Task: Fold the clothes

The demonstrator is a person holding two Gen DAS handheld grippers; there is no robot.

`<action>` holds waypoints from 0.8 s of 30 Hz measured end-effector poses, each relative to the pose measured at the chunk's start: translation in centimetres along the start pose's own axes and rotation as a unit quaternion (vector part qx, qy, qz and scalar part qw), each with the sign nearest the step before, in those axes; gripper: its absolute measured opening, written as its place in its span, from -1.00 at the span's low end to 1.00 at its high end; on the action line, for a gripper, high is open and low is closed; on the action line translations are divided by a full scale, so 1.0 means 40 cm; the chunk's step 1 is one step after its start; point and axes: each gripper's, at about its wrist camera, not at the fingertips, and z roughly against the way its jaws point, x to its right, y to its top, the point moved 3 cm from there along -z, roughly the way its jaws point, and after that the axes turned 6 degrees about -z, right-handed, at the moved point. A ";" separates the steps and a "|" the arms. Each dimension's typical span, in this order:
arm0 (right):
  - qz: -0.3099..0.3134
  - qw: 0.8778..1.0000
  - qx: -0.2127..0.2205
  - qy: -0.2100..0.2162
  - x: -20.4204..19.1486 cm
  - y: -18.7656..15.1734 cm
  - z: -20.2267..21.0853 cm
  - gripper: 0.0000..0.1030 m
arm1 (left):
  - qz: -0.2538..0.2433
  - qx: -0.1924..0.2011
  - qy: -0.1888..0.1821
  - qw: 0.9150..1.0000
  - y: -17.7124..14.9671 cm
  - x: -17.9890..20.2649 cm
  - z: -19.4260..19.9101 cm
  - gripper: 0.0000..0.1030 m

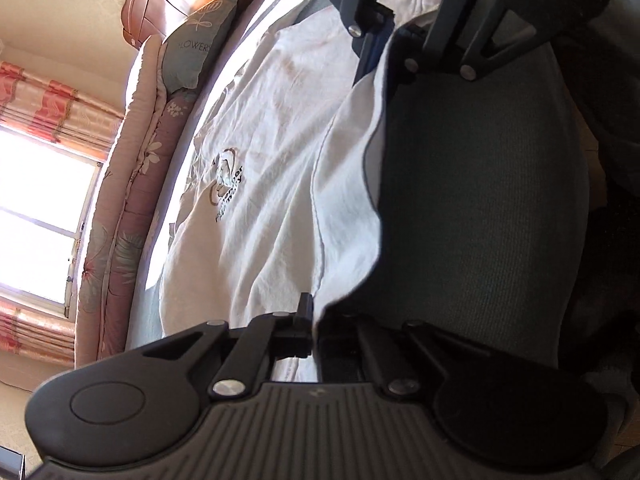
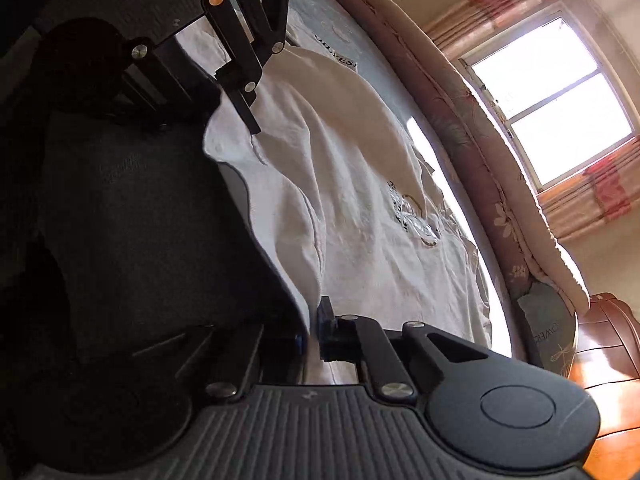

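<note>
A white T-shirt (image 1: 276,128) with a dark printed logo (image 1: 228,184) lies spread over the bed. Its near hem is lifted, and both grippers hold that hem. At the bottom of the left wrist view, my left gripper (image 1: 316,316) is shut on the hem. My right gripper (image 1: 378,24) shows at the top of that view, pinching the same edge further along. In the right wrist view my right gripper (image 2: 316,320) is shut on the T-shirt (image 2: 360,208), with the left gripper (image 2: 250,120) above it on the hem.
Dark grey-green fabric (image 1: 472,200) fills the side nearest me, under the lifted hem. A floral quilt (image 1: 132,184) and a grey cushion (image 1: 196,48) line the far side of the bed. Beyond them are a bright window (image 2: 556,96), pink curtains and a wooden cabinet (image 2: 612,344).
</note>
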 end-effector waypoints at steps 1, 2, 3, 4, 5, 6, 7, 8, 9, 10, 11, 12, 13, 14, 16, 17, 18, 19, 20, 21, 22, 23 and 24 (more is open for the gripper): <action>0.001 1.000 0.003 -0.002 0.012 0.003 0.012 -0.84 | 0.002 0.004 -0.001 1.000 0.003 -0.006 0.011 -0.99; 0.000 1.000 0.006 -0.003 0.023 0.006 0.024 -0.84 | 0.000 0.008 -0.003 1.000 0.007 -0.008 0.022 -0.99; -0.003 1.000 0.007 0.000 0.036 0.008 0.036 -0.84 | 0.001 0.013 -0.011 1.000 0.011 -0.009 0.036 -0.99; -0.008 1.000 0.007 0.006 0.051 0.008 0.049 -0.84 | 0.001 0.019 -0.020 1.000 0.016 -0.008 0.049 -0.99; -0.014 1.000 0.005 0.015 0.065 0.005 0.060 -0.84 | 0.002 0.025 -0.029 0.999 0.020 -0.007 0.062 -1.00; -0.020 0.999 0.002 0.026 0.078 -0.001 0.071 -0.84 | 0.002 0.031 -0.039 0.999 0.025 -0.005 0.076 -1.00; -0.026 0.999 0.000 0.038 0.090 -0.007 0.083 -0.84 | 0.003 0.037 -0.048 0.998 0.031 -0.003 0.089 -1.00; -0.032 0.998 -0.003 0.049 0.103 -0.012 0.094 -0.84 | 0.004 0.042 -0.058 0.997 0.037 0.001 0.099 -1.00; -0.034 0.998 -0.008 0.059 0.109 -0.021 0.102 -0.84 | 0.006 0.046 -0.069 0.997 0.044 0.005 0.110 -1.00; -0.033 0.997 -0.014 0.067 0.111 -0.032 0.109 -0.84 | 0.008 0.051 -0.079 0.996 0.051 0.010 0.120 -1.00; -0.033 0.996 -0.020 0.075 0.113 -0.043 0.115 -0.84 | 0.011 0.055 -0.090 0.994 0.059 0.016 0.125 -1.00; -0.031 0.996 -0.025 0.081 0.112 -0.054 0.118 -0.84 | 0.014 0.058 -0.101 0.993 0.066 0.023 0.130 -1.00; -0.027 0.996 -0.031 0.084 0.108 -0.066 0.118 -0.84 | 0.012 0.059 -0.111 0.992 0.070 0.033 0.129 -1.00; -0.030 0.995 -0.036 0.089 0.105 -0.075 0.114 -0.83 | 0.009 0.059 -0.117 0.991 0.072 0.044 0.124 -0.99; -0.044 0.993 -0.044 0.100 0.098 -0.087 0.100 -0.77 | 0.010 0.053 -0.123 0.991 0.071 0.059 0.114 -1.00; -0.050 0.992 -0.048 0.106 0.095 -0.093 0.093 -0.69 | 0.012 0.053 -0.125 0.991 0.070 0.057 0.118 -0.99; -0.057 0.991 -0.052 0.111 0.092 -0.099 0.086 -0.67 | 0.016 0.054 -0.129 0.990 0.066 0.053 0.124 -0.97; -0.062 0.990 -0.053 0.115 0.090 -0.103 0.088 -0.66 | 0.024 0.057 -0.137 0.989 0.058 0.043 0.137 -0.76; -0.069 0.989 -0.049 0.121 0.091 -0.107 0.101 -0.62 | 0.033 0.060 -0.145 0.987 0.050 0.033 0.149 -0.76; -0.081 0.987 -0.046 0.128 0.099 -0.113 0.118 -0.60 | 0.041 0.062 -0.152 0.986 0.041 0.023 0.163 -0.75; -0.096 0.985 -0.043 0.135 0.112 -0.119 0.136 -0.59 | 0.046 0.061 -0.154 0.985 0.027 0.016 0.179 -0.75; -0.126 0.981 -0.043 0.144 0.129 -0.139 0.139 -0.56 | 0.051 0.060 -0.156 0.985 0.014 0.008 0.194 -0.75; -0.167 0.973 -0.044 0.155 0.150 -0.168 0.131 -0.50 | 0.060 0.056 -0.160 0.984 -0.001 0.000 0.205 -0.75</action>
